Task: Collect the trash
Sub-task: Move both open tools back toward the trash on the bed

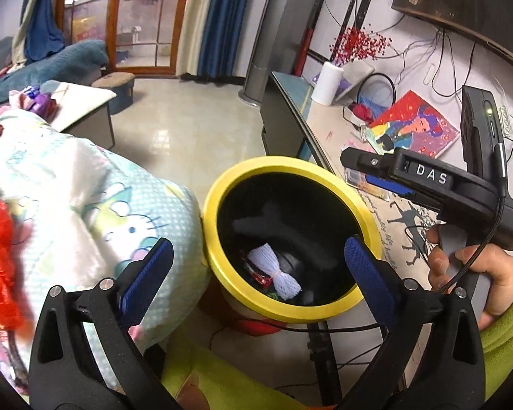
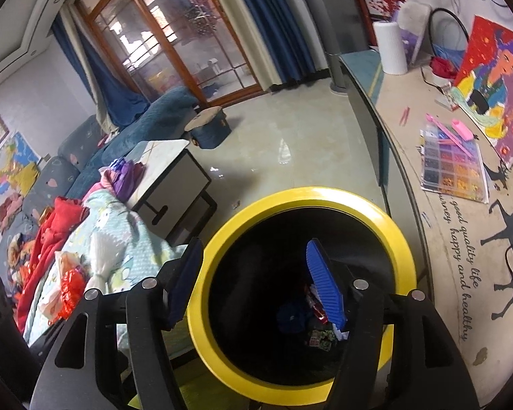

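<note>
Now, in the left wrist view, the left tongs [image 1: 258,266] are standing wide open with nothing between the blue pads [image 1: 147,273], hanging over the yellow-rimmed bin [image 1: 219,184]. Down in its dark bottom a piece of white foam netting [image 1: 277,271] is lying with a red wrapper [image 1: 258,277] just beside it, so that trash is already sitting inside. The right tongs [image 1: 350,159] are showing at the right edge of this view, carried by a hand [image 1: 472,270] in a green sleeve; whether they are open cannot be told from here. A cartoon-print blanket [image 1: 95,198] is pressing against the bin's left side.

Then, in the right wrist view, the right tongs [image 2: 254,283] are gaping partly open and empty, pointing down into the same bin [image 2: 398,235], where small wrappers [image 2: 319,336] are lying at the bottom. On the blanket [image 2: 126,249] to the left, a crumpled red and pale plastic bag [image 2: 65,287] is lying, probably the trash left to gather. It looks very light, soft and slippery, likely to rustle and slide under hard pads, so pinching a bunched fold near its middle seems the safest hold, not a loose edge.
</note>
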Demonstrator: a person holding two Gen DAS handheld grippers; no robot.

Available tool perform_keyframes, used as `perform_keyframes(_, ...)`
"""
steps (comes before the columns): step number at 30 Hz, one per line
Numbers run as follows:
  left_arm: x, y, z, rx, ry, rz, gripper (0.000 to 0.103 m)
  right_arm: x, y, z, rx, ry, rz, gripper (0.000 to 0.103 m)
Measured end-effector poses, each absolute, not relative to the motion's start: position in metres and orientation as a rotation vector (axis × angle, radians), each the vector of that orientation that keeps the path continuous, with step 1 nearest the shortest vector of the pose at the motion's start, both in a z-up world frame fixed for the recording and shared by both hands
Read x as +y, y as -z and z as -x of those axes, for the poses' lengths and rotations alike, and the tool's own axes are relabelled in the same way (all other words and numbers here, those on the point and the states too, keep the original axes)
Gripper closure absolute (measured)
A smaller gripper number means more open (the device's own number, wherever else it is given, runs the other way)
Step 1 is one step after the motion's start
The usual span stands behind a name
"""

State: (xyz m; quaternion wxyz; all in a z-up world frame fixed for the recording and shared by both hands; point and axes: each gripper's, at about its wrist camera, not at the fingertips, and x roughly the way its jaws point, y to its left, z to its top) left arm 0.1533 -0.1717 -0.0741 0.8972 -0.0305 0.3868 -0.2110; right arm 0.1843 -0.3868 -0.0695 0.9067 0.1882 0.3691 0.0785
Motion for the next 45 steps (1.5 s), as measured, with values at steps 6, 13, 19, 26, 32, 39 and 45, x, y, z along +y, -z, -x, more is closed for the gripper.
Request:
perform_keyframes(6,-0.152,0.062,-0.144,0.754,0.402,0.074,0.011,-0.37,0.053,-0.174,0.706,-0.203,-0.382,0.035)
perform_keyframes(13,-0.13,0.049,-0.137,0.713,0.351,0.106,0.011,-0.346,0.039,-0.165,0.675,-0.26,-0.335,0.035)
perform_keyframes(19,-0.105,0.039,-0.128,0.671,0.291,0.138,0.011,-0.322,0.033,-0.16,0.67,-0.307,-0.293,0.035)
perform_keyframes(26,-0.075,0.033,-0.121,0.641,0.212,0.164,0.011,-0.29,0.032,-0.151,0.667,-0.37,-0.239,0.035)
perform_keyframes(32,-0.046,0.029,-0.113,0.62,0.136,0.17,0.011,-0.26,0.029,-0.142,0.656,-0.427,-0.185,0.035)
perform_keyframes(39,-0.011,0.025,-0.104,0.607,0.044,0.2,0.011,-0.224,0.031,-0.128,0.667,-0.505,-0.145,0.035)
perform_keyframes(45,0.021,0.027,-0.095,0.61,-0.022,0.229,0.011,-0.19,0.035,-0.12,0.696,-0.574,-0.091,0.035)
